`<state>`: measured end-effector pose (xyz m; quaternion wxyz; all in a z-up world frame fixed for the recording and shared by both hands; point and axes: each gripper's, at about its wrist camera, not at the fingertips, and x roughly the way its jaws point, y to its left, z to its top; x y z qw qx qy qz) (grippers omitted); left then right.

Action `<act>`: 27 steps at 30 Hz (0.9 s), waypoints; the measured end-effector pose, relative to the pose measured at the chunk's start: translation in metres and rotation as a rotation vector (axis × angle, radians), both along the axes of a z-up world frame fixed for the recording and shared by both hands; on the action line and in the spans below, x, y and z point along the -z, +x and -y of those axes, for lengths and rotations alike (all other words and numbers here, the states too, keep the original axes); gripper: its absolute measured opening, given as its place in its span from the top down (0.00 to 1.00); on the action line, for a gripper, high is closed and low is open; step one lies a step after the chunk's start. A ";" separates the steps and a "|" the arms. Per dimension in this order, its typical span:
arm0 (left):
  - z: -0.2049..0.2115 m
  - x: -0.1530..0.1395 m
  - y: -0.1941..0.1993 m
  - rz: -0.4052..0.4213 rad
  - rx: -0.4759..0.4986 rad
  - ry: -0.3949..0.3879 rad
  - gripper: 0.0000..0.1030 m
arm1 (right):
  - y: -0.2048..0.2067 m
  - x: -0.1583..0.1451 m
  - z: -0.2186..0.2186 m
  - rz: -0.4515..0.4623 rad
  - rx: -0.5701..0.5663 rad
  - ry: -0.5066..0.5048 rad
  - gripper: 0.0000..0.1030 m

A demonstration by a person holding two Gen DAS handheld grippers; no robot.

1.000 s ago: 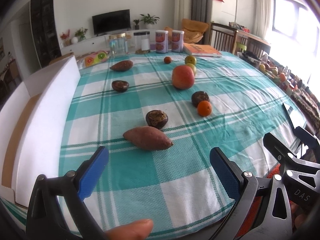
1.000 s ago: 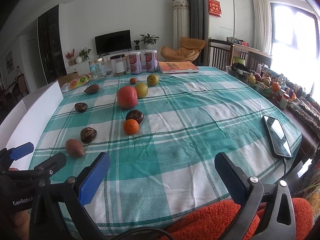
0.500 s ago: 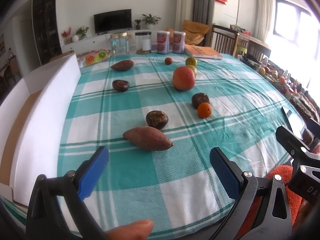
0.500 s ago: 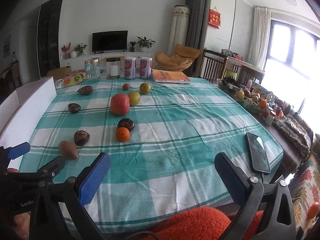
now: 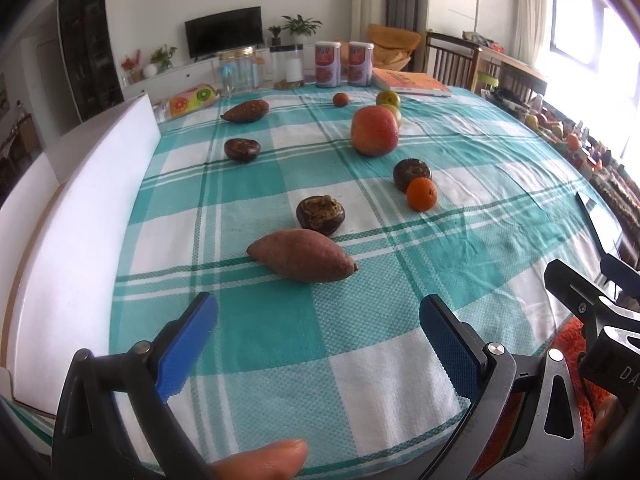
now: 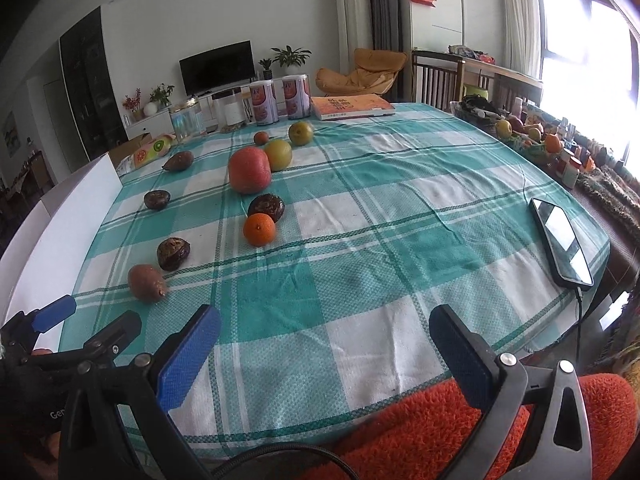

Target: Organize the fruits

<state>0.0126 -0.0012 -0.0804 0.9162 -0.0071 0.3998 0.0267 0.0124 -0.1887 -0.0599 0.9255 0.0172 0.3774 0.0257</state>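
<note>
While nothing is yet between my pads, here is how I read the table:

Left gripper (image 5: 318,320): spread wide and empty, hovering low over the checked tablecloth (image 5: 280,332), pointed at the near sweet potato (image 5: 302,255).

Right gripper (image 6: 324,344): also released and empty, over bare cloth close to the near table edge.

Fruits: scattered and apart on the cloth. Beyond the sweet potato lies a dark wrinkled fruit (image 5: 320,215), then an orange (image 5: 421,194) touching another dark fruit (image 5: 412,174), a big red fruit (image 5: 374,130), and a second sweet potato (image 5: 245,110) far back.

White box (image 5: 80,216): along my left side, its wall right beside the near sweet potato; likely where things go, though I cannot be sure.

Risk: the sweet potato tapers, so a pinch near its tip could squirt it out or roll it toward the edge; the round orange would roll if nudged.

Risk: my two grippers sit close together, so a sideways swing could knock them.

Room: open cloth on the right and centre; a phone (image 6: 560,236) with a cable lies by the right edge.
</note>
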 end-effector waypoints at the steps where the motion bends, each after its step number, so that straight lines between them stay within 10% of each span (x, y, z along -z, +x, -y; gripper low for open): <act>1: 0.000 0.002 0.001 -0.006 0.000 0.004 0.01 | 0.000 0.000 -0.001 0.003 -0.001 -0.004 0.00; 14: -0.022 0.050 0.017 -0.165 -0.040 -0.052 0.01 | -0.002 0.000 -0.003 0.011 -0.009 -0.021 0.00; 27: -0.033 0.039 0.030 -0.186 -0.012 -0.105 0.03 | -0.001 0.002 -0.005 0.009 -0.017 -0.020 0.00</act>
